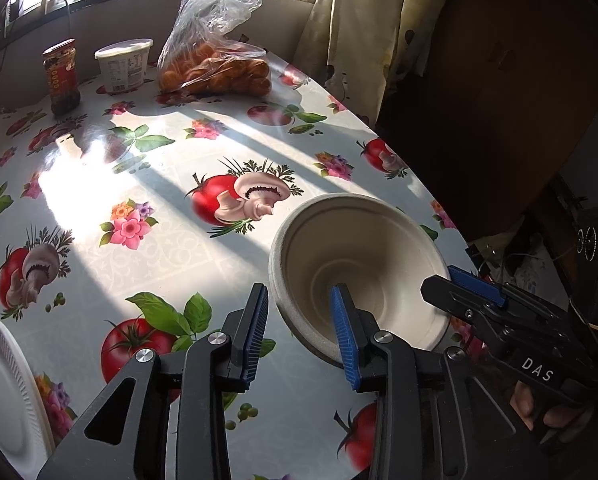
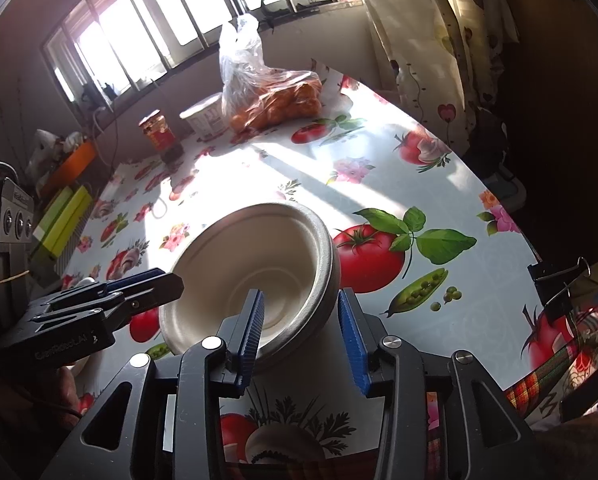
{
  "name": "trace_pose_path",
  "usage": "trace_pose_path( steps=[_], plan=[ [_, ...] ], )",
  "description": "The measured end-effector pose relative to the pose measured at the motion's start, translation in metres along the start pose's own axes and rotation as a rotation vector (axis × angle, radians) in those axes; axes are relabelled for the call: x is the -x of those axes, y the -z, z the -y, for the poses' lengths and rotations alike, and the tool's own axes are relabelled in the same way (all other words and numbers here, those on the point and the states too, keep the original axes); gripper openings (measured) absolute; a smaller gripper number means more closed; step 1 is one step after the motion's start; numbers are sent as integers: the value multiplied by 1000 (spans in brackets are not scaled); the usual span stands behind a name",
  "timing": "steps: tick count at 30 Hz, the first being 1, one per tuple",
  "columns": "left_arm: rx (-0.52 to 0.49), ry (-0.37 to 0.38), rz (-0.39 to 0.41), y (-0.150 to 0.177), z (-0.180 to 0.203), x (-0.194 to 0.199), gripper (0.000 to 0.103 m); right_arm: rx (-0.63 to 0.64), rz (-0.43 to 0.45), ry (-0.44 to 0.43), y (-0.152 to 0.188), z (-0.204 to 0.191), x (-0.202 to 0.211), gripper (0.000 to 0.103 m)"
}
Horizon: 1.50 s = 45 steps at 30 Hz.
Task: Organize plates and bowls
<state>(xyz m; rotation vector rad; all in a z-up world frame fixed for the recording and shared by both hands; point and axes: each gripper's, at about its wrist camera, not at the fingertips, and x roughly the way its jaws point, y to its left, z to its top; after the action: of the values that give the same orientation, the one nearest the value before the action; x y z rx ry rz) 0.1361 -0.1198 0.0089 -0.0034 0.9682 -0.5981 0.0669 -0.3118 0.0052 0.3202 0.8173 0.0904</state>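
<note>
The desk (image 1: 171, 240), under a glossy cloth printed with tomatoes, mushrooms and flowers, fills both views. Near its edge, lower centre-right in the left wrist view, sits the bowl (image 1: 359, 264): off-white, matte, with a thick rolled rim and ringed inside, tilted toward the cameras. The left gripper (image 1: 303, 336) is spread open, one blue finger inside the bowl, the other outside its rim. The right gripper (image 2: 305, 334) likewise straddles the opposite rim, fingers parted, not clamped. Only the left view shows a white plate (image 1: 7, 392) at lower left. At the upper left stand a bag of oranges (image 1: 215, 68), a white tub (image 1: 125, 64) and a jar (image 1: 61, 76).
</note>
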Motion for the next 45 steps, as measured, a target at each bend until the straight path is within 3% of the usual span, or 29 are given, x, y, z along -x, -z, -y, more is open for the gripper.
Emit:
trace_pose_path(
  steps=[22,45],
  plan=[
    [36,23,-14,-10,-13,-4,39,-28,2,2,-10,7,0,47],
    [52,2,-72,-14,-15,-25,39,-15,-90,2,-20,8,-25,47]
  ],
)
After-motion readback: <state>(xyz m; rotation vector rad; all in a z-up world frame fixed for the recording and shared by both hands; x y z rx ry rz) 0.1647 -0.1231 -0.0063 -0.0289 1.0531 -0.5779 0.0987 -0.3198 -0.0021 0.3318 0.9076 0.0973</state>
